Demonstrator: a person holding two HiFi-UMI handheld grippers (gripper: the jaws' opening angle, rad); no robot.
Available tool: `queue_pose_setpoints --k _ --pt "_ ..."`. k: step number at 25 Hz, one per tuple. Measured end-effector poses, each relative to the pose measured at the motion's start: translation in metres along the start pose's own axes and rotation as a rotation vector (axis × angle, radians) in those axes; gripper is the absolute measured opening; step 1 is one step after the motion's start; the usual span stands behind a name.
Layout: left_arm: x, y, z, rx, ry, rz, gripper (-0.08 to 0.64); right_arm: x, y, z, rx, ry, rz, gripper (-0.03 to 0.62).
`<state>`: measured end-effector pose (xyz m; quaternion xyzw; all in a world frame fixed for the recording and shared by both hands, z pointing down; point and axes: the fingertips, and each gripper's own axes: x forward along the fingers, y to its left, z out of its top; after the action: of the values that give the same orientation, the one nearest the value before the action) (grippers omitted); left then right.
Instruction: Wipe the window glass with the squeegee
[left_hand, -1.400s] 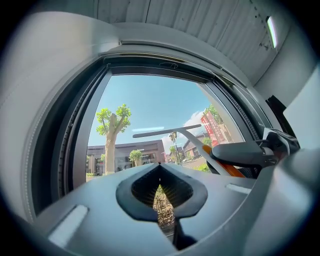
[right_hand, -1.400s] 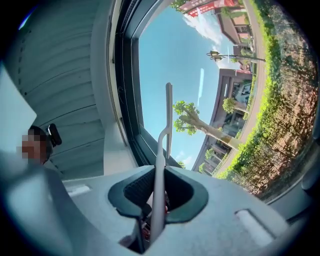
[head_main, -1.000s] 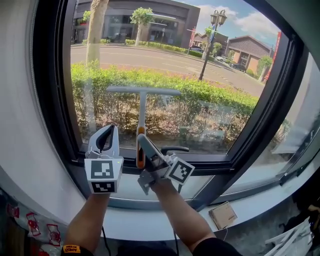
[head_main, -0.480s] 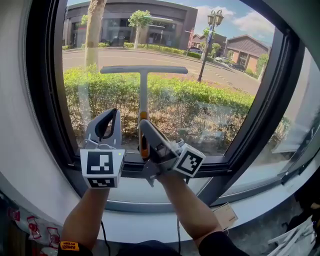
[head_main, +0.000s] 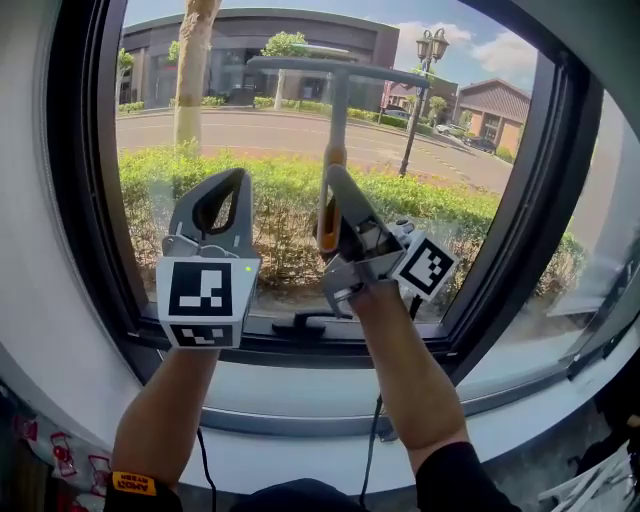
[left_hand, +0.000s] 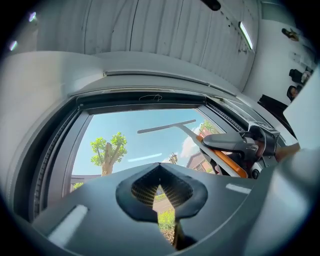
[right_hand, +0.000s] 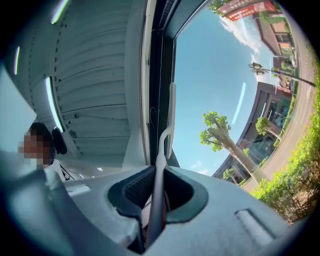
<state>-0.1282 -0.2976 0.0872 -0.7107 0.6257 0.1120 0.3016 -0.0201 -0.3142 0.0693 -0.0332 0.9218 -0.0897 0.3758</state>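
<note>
The squeegee has a grey blade (head_main: 338, 70) lying across the top of the window glass (head_main: 250, 130), and a grey shaft leading down to an orange handle (head_main: 328, 205). My right gripper (head_main: 335, 195) is shut on that handle and holds the tool upright against the pane. In the right gripper view the shaft (right_hand: 159, 170) runs up between the jaws to the blade (right_hand: 171, 117). To the left, my left gripper (head_main: 222, 195) is raised beside it, shut and empty. The left gripper view shows the squeegee (left_hand: 167, 127) up and to the right.
A black window frame (head_main: 80, 200) surrounds the pane, with a slanted post (head_main: 510, 220) at the right. A black window latch (head_main: 300, 322) sits on the bottom rail under the right gripper. A white sill (head_main: 300, 400) runs below. Hedge, road and buildings lie outside.
The right gripper has carried the squeegee up the glass and to the right, from mid-pane to near the top. The left gripper has risen a little.
</note>
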Motion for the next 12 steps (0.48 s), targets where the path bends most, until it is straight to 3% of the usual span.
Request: queue_pose_setpoints --k 12 --pt "0.032 -0.017 0.019 0.026 -0.025 0.027 0.014 0.007 -0.014 0.049 -0.014 0.004 0.025 0.048"
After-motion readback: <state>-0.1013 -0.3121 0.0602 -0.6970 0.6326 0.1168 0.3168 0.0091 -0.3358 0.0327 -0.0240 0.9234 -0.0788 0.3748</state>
